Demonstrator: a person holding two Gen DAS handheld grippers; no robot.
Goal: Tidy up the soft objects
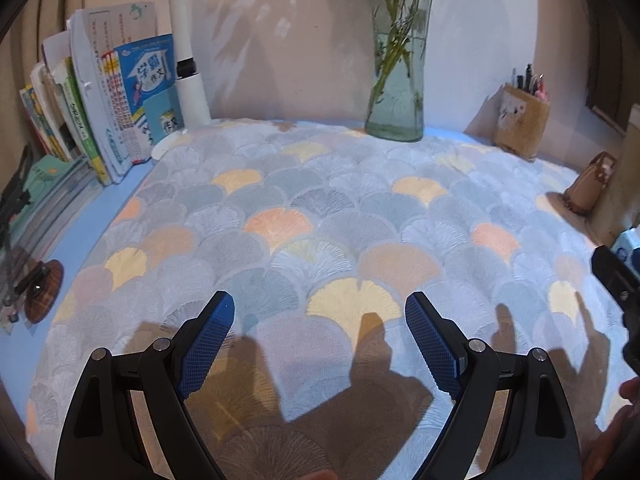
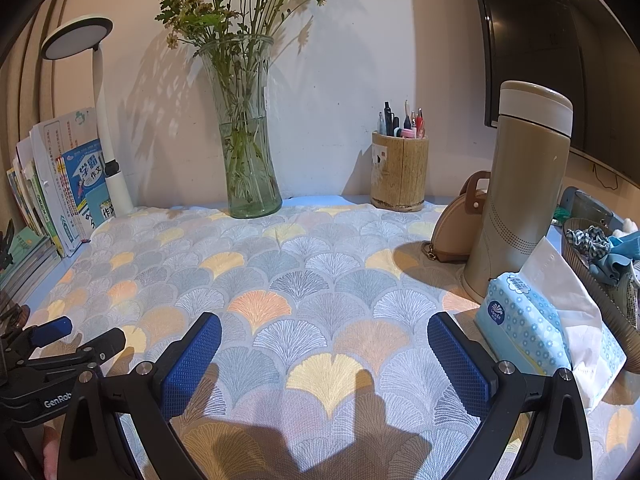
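Left claw (image 1: pixel 319 316): wide open, nothing between its blue pads, hovering low over the near part of the surface.
Right claw (image 2: pixel 324 340): also spread wide and holding nothing; it hangs over the near-middle of the surface, with the left claw visible just off its left side.
Surface (image 2: pixel 304 264): covered by a fan-patterned cloth; the whole middle is bare, so both claws have free room to travel there.
Soft objects: a checked cloth (image 2: pixel 591 238) and blue fabric pieces (image 2: pixel 622 258) lie heaped in a basket (image 2: pixel 600 300) at the right edge of the surface.
Tissue pack (image 2: pixel 532 320): lies just beside the right claw's right finger, its long axis running from the near-right edge toward the middle, a loose sheet standing up from its top.
Key relation: the soft things all lie to the right of the right claw, so that hand is much the nearer; the left claw is well apart from them.
Crowding: a tall flask (image 2: pixel 520 192) and a small tan bag (image 2: pixel 460 224) stand just behind the tissue pack, so the right edge is tight.
Far edge: vase (image 2: pixel 248 152), pen holder (image 2: pixel 400 172), lamp (image 2: pixel 104 128) and books (image 1: pixel 108 112) line it, away from the likely path.
Likely next move: a short swing right, judged from the layout alone.
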